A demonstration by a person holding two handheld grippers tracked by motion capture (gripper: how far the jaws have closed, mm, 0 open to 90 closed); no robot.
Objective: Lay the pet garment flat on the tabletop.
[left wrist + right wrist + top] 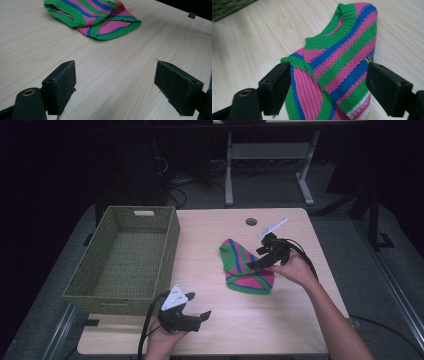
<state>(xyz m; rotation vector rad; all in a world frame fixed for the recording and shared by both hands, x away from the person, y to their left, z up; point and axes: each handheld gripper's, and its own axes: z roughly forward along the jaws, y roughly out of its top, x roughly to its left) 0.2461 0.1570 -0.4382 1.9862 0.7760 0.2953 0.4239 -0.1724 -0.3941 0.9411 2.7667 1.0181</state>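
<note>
A small knitted sweater (pixel 245 267) with pink, blue and green stripes lies folded on the wooden table (pixel 210 240), right of centre. My right gripper (pixel 256 263) hovers at its right edge, open, jaws wide on either side of the sweater (pixel 337 65) without pinching it. The green collar points away from that gripper. My left gripper (pixel 200 317) is low at the table's front edge, open, with bare wood between its pads (pixel 62 85). The sweater (pixel 95 17) lies some way ahead of it.
A green woven basket (pixel 125 260) stands on the table's left side, nothing in it. A round cable hole (pixel 251 221) sits near the far edge. Bare wood stretches between the basket and the sweater. Desk legs (pixel 229 170) and cables are on the floor beyond.
</note>
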